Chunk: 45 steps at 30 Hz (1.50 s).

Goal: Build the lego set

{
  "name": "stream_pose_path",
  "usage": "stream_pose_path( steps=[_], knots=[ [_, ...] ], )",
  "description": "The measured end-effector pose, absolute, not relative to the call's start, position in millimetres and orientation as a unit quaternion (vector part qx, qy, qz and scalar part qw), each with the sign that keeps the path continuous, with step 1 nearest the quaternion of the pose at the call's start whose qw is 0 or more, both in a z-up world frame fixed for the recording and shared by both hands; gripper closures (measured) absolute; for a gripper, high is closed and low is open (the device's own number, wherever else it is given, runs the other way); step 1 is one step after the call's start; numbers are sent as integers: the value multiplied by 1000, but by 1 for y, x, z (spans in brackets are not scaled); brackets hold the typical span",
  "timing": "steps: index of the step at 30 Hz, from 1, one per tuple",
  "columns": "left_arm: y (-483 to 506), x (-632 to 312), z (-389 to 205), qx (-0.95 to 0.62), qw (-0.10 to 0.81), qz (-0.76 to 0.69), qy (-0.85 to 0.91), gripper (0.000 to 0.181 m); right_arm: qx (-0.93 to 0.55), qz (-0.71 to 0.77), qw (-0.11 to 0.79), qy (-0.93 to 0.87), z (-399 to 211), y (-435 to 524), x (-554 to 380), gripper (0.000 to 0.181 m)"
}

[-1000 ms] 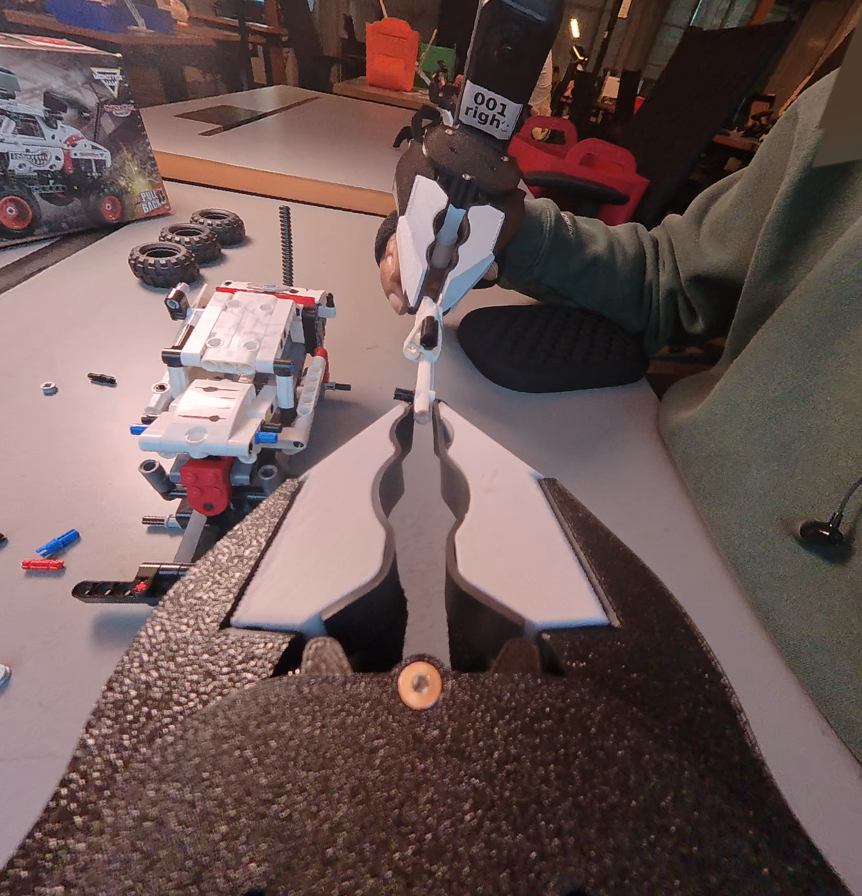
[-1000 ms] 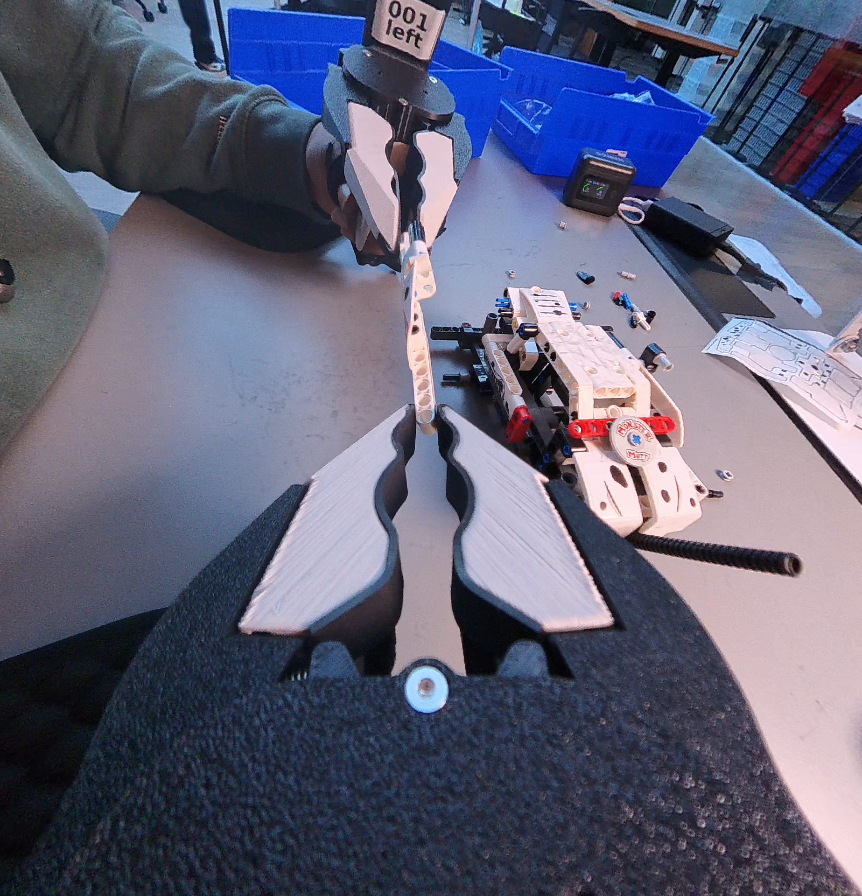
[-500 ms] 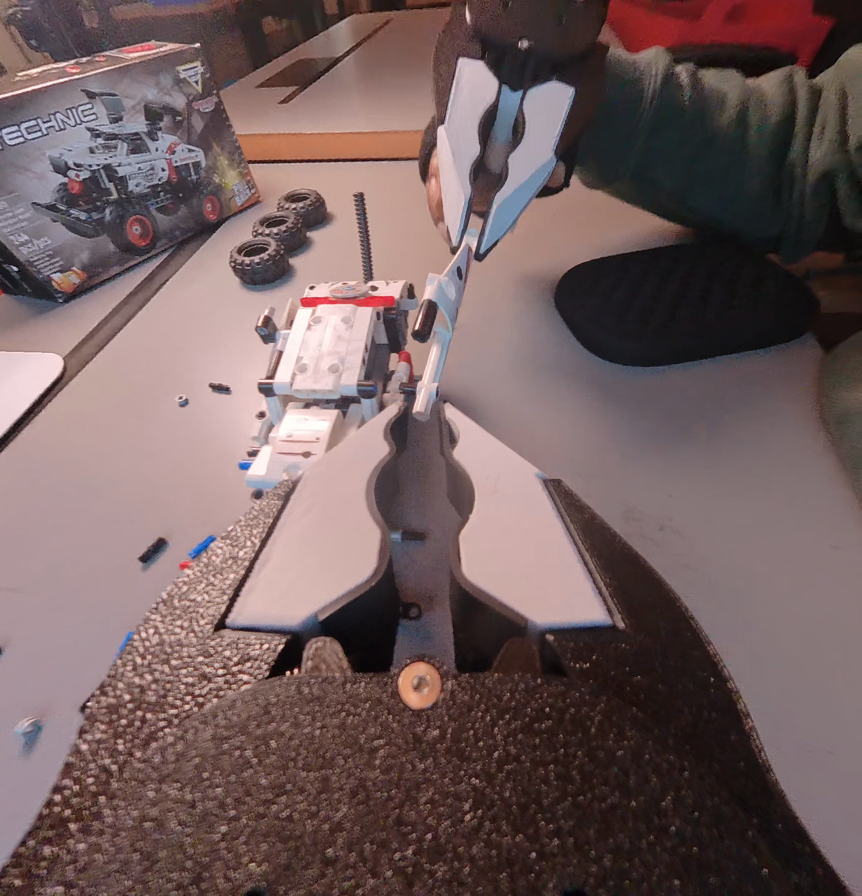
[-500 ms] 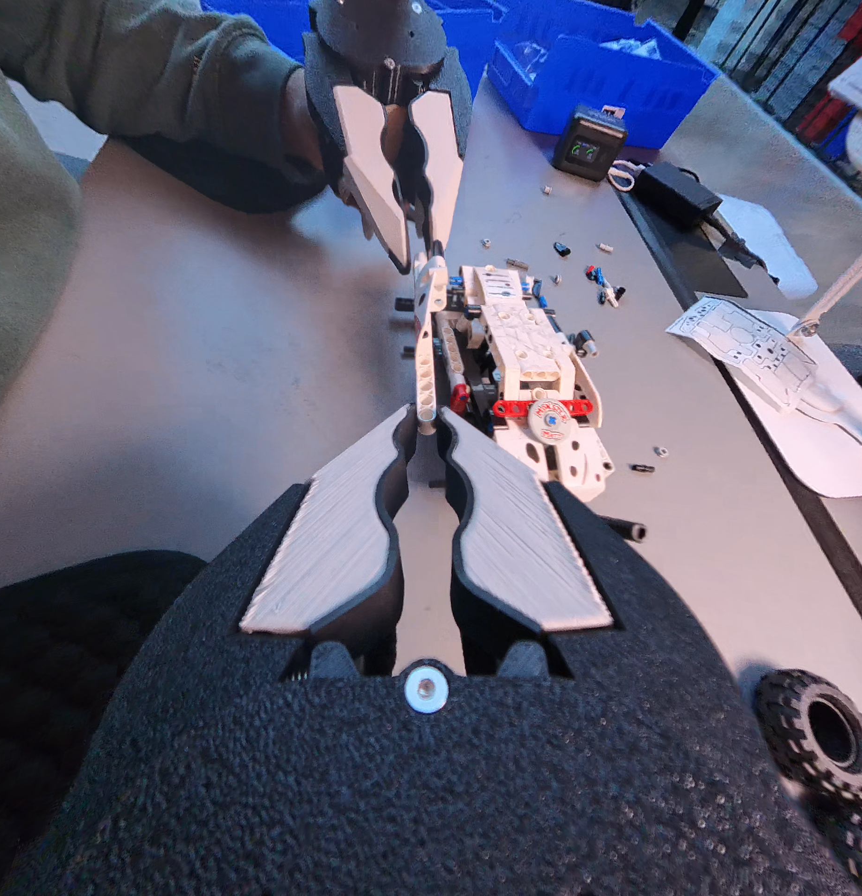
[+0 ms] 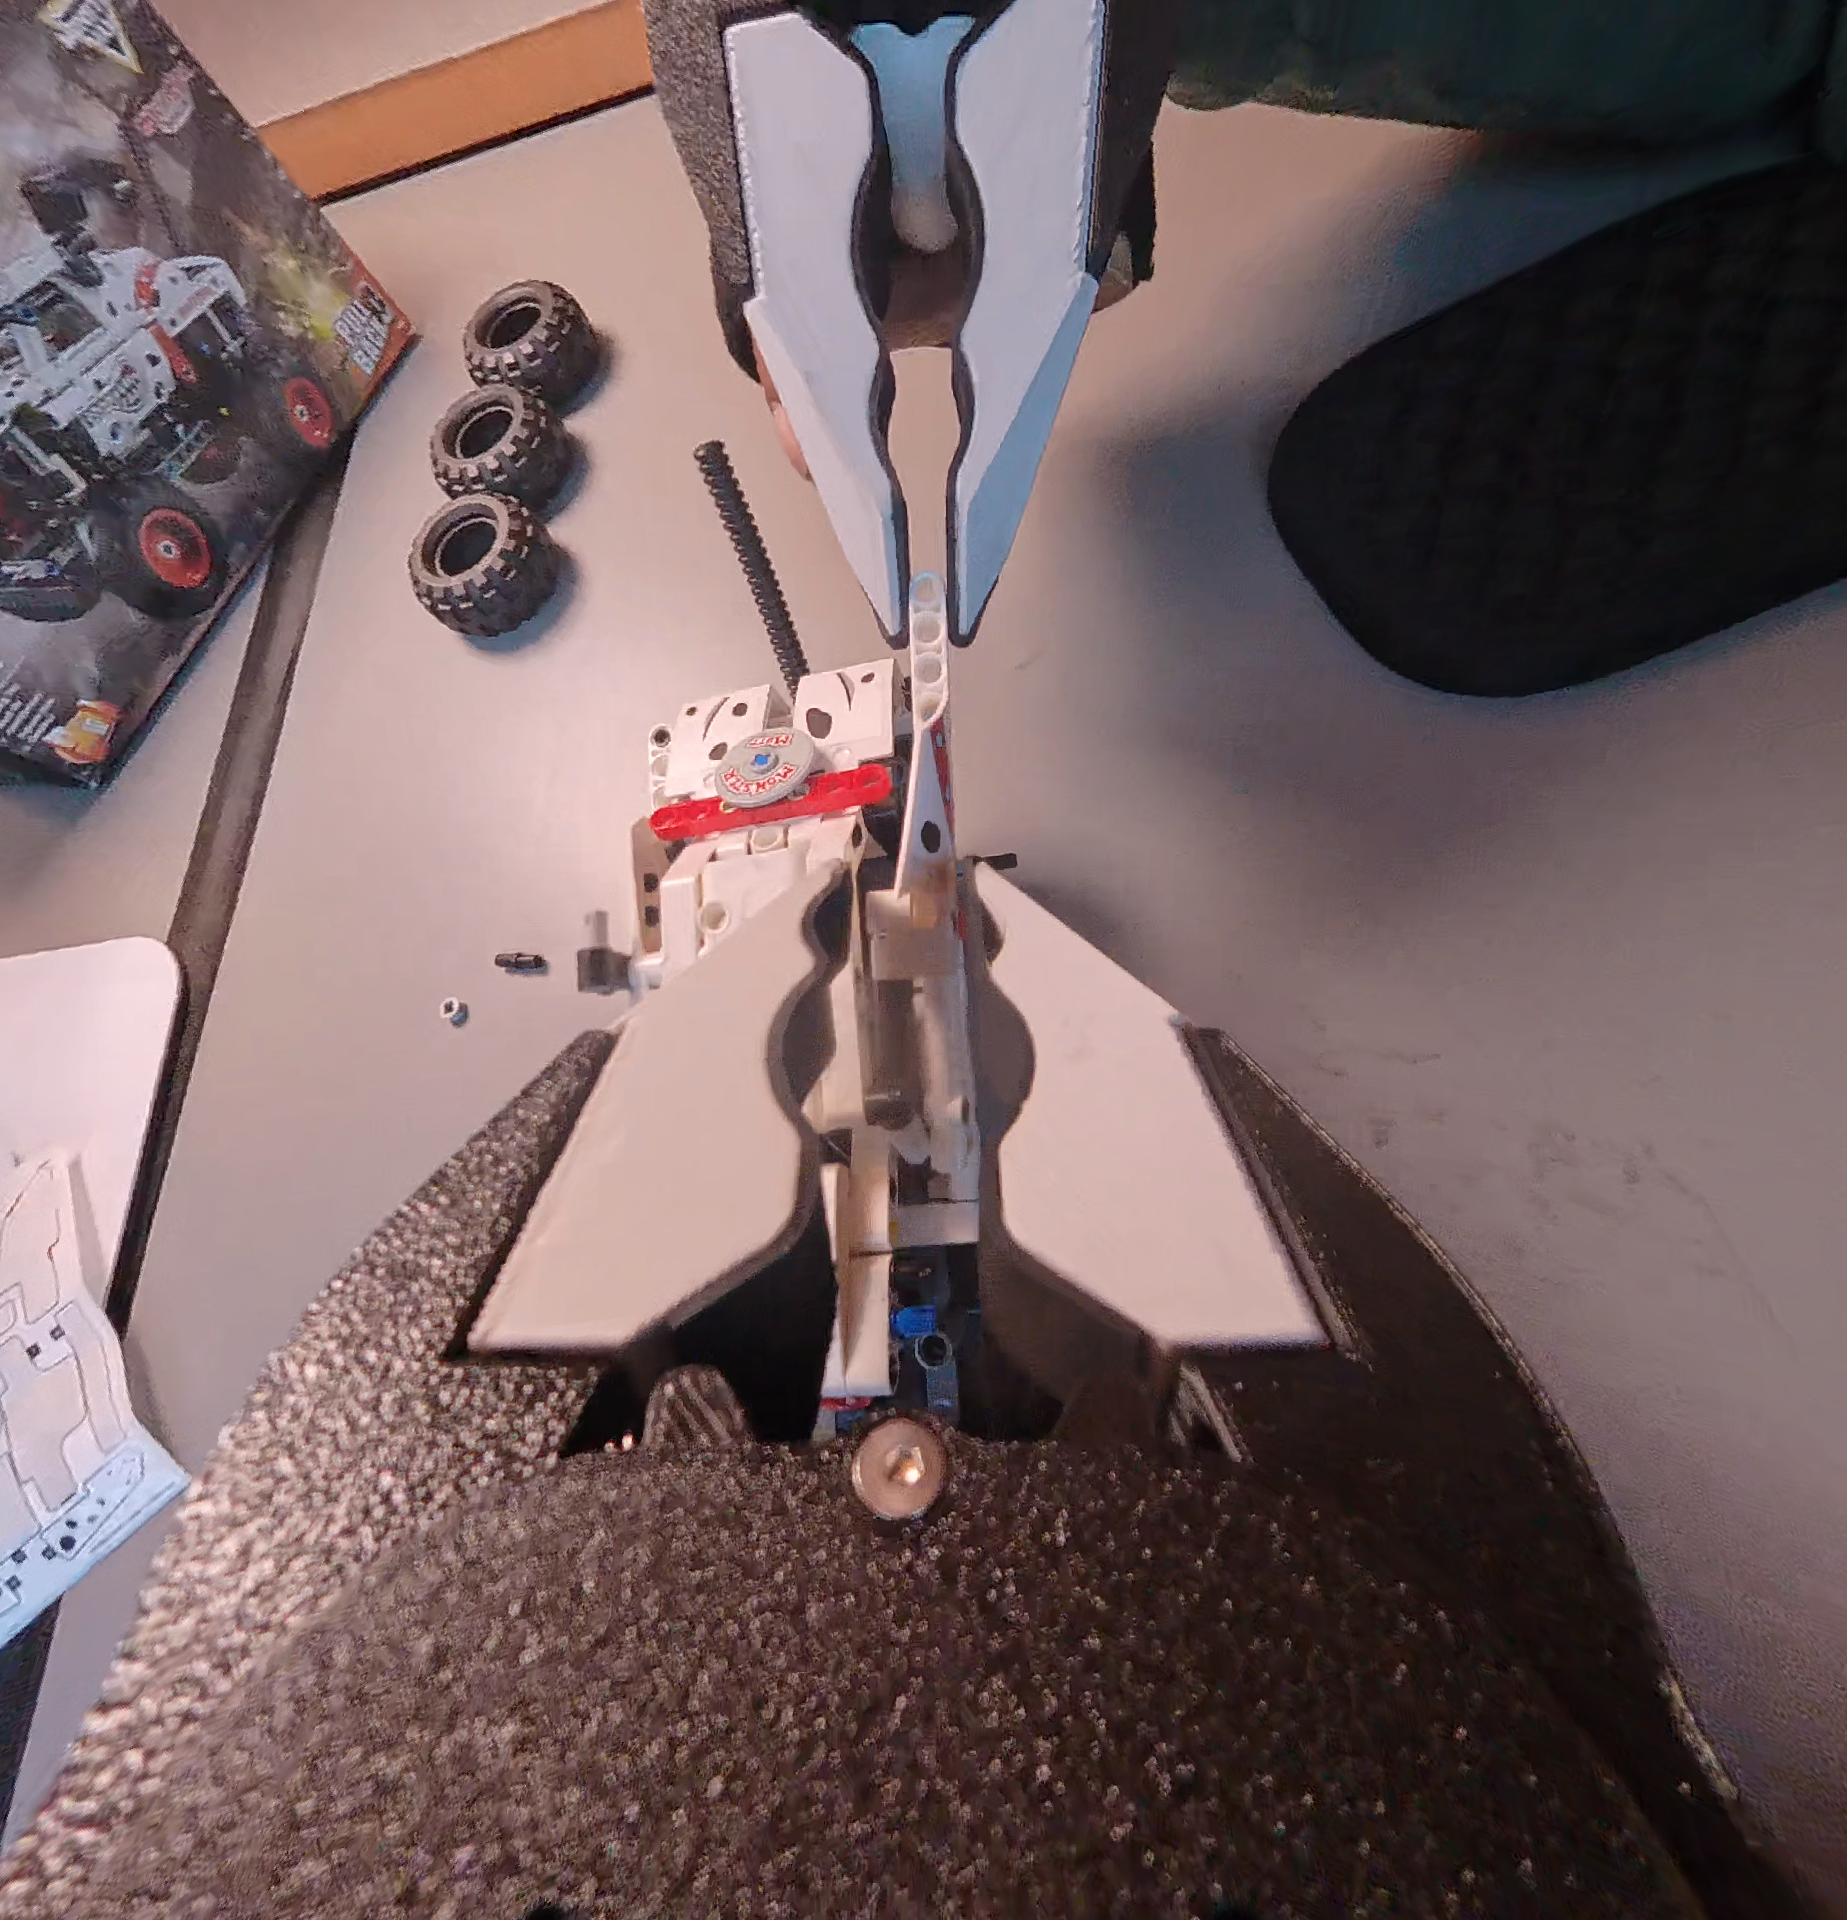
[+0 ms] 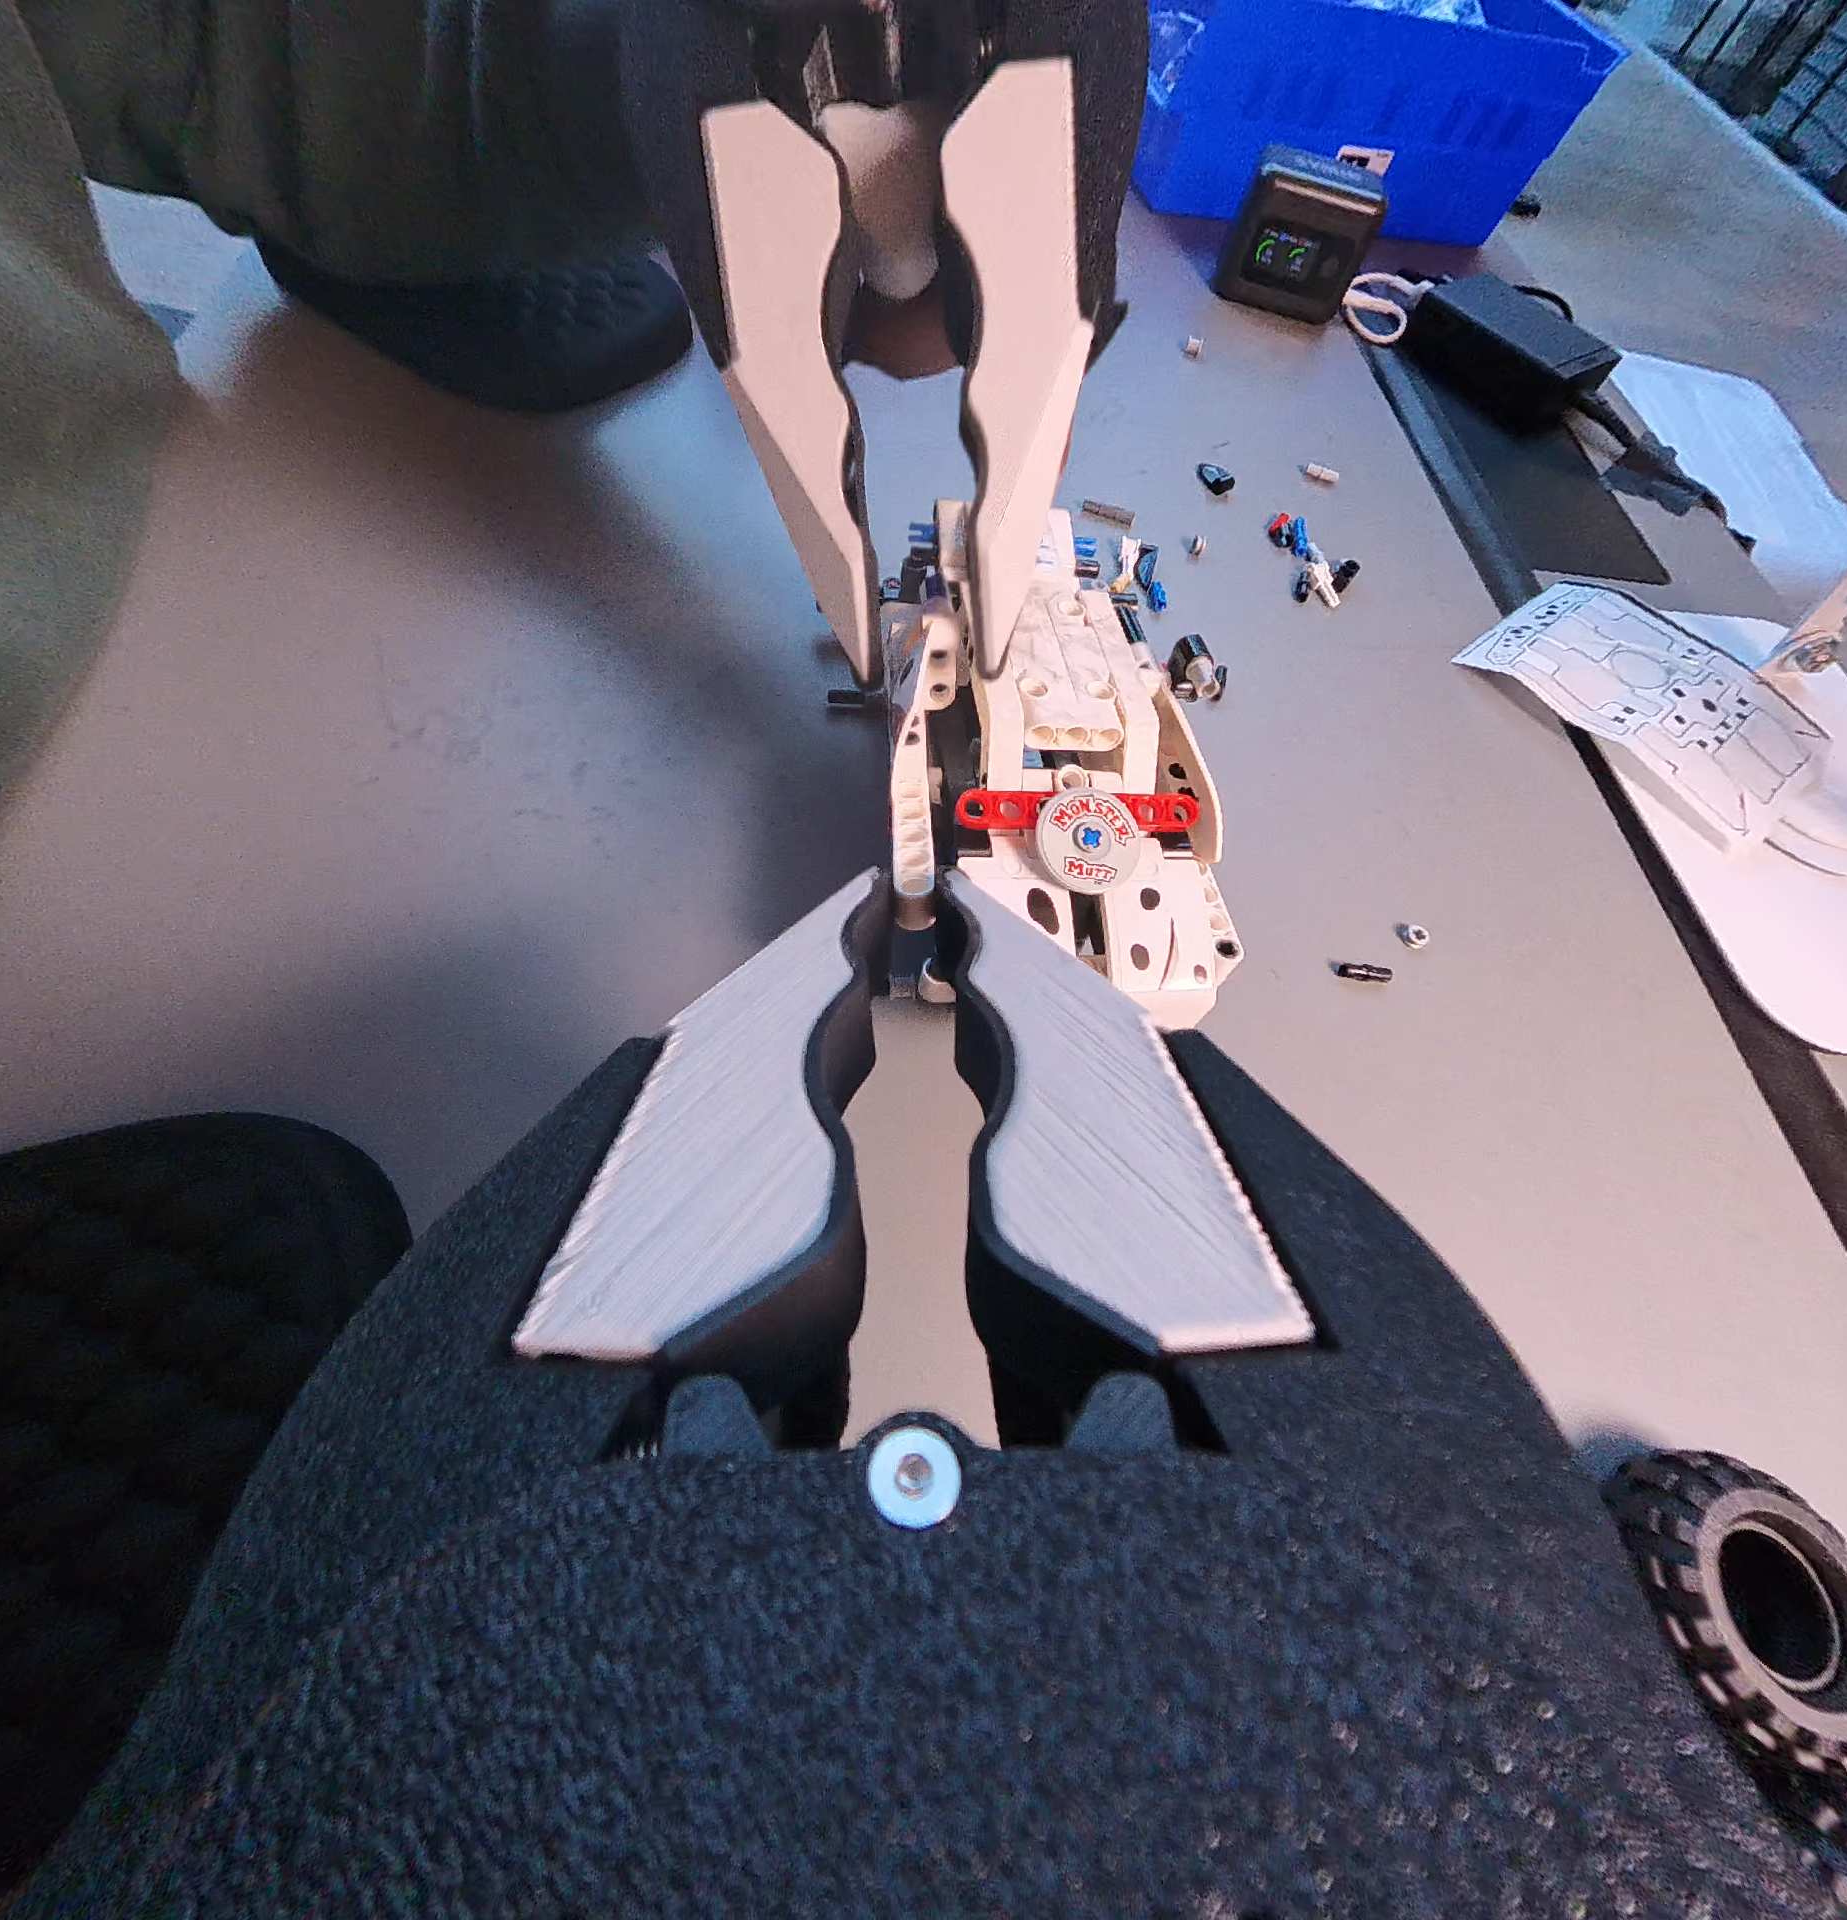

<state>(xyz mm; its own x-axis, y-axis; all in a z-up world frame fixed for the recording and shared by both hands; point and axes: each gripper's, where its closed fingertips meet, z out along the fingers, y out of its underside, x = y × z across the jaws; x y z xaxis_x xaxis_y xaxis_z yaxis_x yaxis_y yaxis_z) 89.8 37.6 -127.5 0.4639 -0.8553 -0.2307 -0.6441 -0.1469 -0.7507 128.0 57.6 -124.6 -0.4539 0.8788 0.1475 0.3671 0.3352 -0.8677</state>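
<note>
A long white holed beam point(image 5: 927, 665) stands on edge along one side of the white truck model point(image 5: 753, 894) on the grey table. My right gripper point(image 5: 929, 623) is shut on the beam's far end, seen close in the right wrist view point(image 6: 911, 883), where the beam point(image 6: 911, 821) runs beside the model point(image 6: 1085, 707). My left gripper point(image 5: 911, 883) straddles the beam's other end over the model, its jaws a little apart. It also shows in the right wrist view point(image 6: 929, 670). A red bar with a round grey disc point(image 6: 1087, 836) crosses the model's end.
Three black tyres point(image 5: 493, 447), a ribbed black hose point(image 5: 753, 551) and the set's box point(image 5: 119, 364) lie left of the model. Loose small parts point(image 6: 1314, 561), a sticker sheet point(image 6: 1646, 696), a blue bin point(image 6: 1366, 104), a black device point(image 6: 1303, 239) and black pads point(image 5: 1584, 468) surround it. The gap from one gripper's tips to the other's is roughly 5 cm.
Both grippers have carried the beam down from the air to the model's side. The left gripper's jaws have widened a little. The right gripper's hold is unchanged.
</note>
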Motion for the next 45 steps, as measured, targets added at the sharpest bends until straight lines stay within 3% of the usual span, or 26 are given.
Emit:
stream_pose_path(
  steps=[8,23,29,34,36,45],
  knots=[
    [41,93,-130,-783,349,-176,483,170,-416,392,388,-723,-122,67,125,172],
    [22,84,-120,-835,92,-191,508,178,-291,114,570,-760,-132,69,129,146],
    [23,85,-129,-833,12,-200,516,179,-292,143,595,-736,-126,65,127,141],
    [20,90,-130,-818,21,-223,531,179,-351,248,544,-720,-118,58,125,154],
    [18,90,-129,-812,19,-226,538,179,-373,274,519,-719,-121,59,122,168],
    [21,103,-118,-799,65,-297,519,178,-428,469,369,-678,-109,59,132,171]
  ],
)
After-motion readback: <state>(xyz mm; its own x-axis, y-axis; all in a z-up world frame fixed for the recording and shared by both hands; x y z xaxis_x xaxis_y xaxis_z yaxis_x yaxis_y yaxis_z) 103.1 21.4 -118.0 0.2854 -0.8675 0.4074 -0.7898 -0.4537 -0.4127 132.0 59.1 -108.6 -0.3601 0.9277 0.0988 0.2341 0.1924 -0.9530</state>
